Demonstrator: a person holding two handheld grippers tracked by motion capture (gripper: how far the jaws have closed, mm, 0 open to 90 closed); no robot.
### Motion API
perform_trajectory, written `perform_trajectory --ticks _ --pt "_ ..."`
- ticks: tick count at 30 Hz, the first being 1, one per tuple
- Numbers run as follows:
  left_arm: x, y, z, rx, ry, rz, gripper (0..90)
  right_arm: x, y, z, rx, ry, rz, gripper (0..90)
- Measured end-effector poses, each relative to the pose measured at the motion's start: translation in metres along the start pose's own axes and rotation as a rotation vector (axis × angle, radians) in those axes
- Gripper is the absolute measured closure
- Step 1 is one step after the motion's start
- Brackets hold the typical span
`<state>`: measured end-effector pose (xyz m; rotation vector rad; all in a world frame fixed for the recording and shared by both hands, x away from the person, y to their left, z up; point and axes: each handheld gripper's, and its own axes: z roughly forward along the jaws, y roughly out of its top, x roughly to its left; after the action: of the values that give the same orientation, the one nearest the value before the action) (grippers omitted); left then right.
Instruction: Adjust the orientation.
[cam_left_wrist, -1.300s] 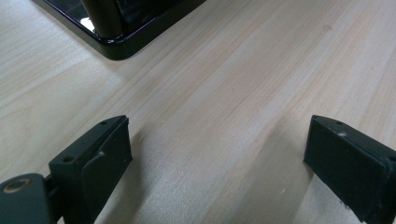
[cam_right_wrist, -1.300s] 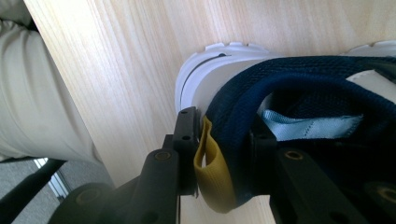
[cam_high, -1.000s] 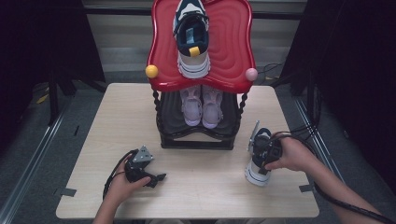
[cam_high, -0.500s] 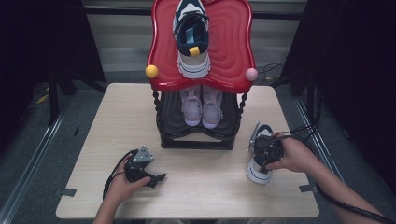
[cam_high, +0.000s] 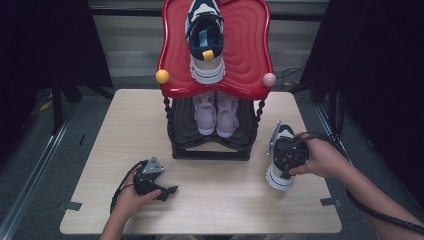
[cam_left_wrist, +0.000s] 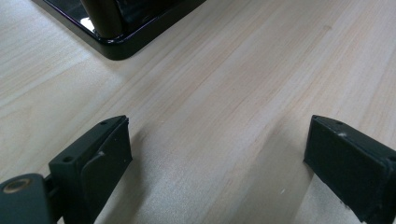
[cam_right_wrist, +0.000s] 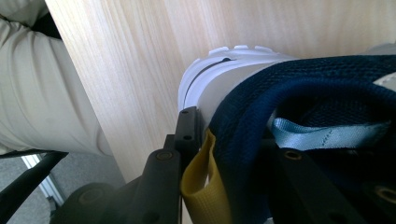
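High view | right hand-held gripper clamped on sneaker heel collar, likely for racking | left hand-held gripper rested released on surface

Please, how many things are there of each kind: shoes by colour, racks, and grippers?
Navy and white shoes: 2, one on the rack top, one in the right gripper
Pink shoes: 2, on the lower shelf
Rack: 1
Grippers: 2, left gripper, right gripper
Total: 7

rack mid-table | one shoe on top | pair inside | shoe right of rack
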<state>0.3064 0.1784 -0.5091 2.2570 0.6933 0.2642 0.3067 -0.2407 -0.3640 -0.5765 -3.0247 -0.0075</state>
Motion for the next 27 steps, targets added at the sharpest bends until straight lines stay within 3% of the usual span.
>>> perform_trajectory --ticks 2,6,12,15,20,27 --pt "0.000 0.000 0.000 0.000 0.000 0.000 6.7 0.001 0.000 -0.006 -0.006 -0.001 0.005 71.7" --pt "0.000 0.000 0.000 -0.001 -0.001 0.001 6.7 -0.001 0.000 -0.016 -0.019 -0.021 -0.030 71.7" --pt "0.000 0.000 0.000 0.002 -0.002 0.001 6.7 0.001 0.001 -0.035 0.000 -0.046 -0.004 71.7" --pt "0.000 0.000 0.000 0.002 -0.002 0.002 6.7 -0.001 0.000 -0.043 -0.021 -0.058 -0.029 71.7" --pt "0.000 0.000 0.000 0.002 -0.002 0.001 6.7 0.001 0.000 -0.058 -0.025 -0.070 -0.007 71.7" --pt "0.000 0.000 0.000 0.002 -0.002 0.002 6.7 -0.001 0.001 -0.078 -0.032 -0.089 -0.026 71.7"
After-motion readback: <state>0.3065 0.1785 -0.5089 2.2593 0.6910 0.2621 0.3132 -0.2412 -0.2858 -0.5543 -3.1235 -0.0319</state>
